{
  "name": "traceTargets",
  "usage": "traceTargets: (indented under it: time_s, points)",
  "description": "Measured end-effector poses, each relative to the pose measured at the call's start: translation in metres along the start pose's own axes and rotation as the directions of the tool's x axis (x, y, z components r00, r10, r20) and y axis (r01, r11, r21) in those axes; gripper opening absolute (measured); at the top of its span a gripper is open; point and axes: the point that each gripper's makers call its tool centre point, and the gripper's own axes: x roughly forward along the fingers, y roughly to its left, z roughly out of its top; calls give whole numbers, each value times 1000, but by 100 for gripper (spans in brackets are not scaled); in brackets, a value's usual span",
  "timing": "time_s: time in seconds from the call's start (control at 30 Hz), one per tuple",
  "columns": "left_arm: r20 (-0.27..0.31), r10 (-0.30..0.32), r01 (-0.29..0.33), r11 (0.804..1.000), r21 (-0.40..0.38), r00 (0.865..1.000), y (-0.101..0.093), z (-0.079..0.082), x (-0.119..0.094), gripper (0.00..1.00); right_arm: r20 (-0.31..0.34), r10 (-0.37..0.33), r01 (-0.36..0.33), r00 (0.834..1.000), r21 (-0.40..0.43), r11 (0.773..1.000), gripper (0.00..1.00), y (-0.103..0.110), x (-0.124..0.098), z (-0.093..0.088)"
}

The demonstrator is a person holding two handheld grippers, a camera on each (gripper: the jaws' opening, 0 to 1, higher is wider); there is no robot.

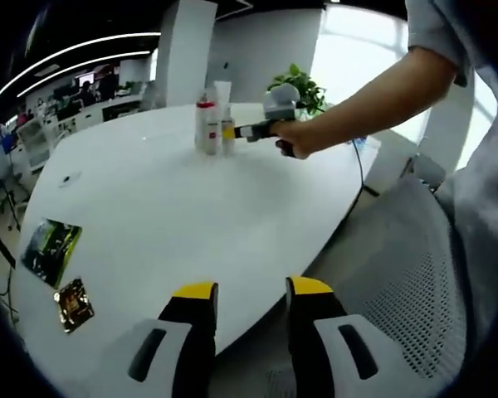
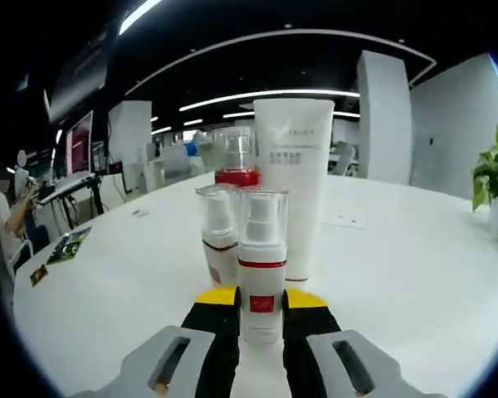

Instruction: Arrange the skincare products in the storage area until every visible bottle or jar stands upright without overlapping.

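Right tool (image 2: 261, 303) clamps pump bottle (image 2: 262, 274); left tool (image 1: 252, 292) apart over table edge (image 1: 257, 327).

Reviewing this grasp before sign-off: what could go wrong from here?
1. The right gripper has its fingers around the front pump bottle, close to a second pump bottle and the white tube. A sideways nudge could topple them.
2. The grip sits low on the tall bottle, so it may tilt when lifted.
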Motion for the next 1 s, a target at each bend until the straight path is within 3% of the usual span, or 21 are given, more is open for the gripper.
traceTargets:
  time_s: [0.27, 0.53, 1.0]
  points:
    - [2, 0, 0, 1000, -2, 1000, 0, 0, 0, 26, 36, -20, 20, 999, 5, 1000, 11, -3, -3, 0]
    - [2, 8, -8, 1000, 8, 1000, 1, 0, -1, 23, 27, -34, 34, 999, -19, 999, 11, -3, 0, 0]
    - [-26, 17, -16, 1000, 19, 1000, 3, -5, 0, 19, -33, -183, 184, 983, 25, 983, 11, -12, 18, 5]
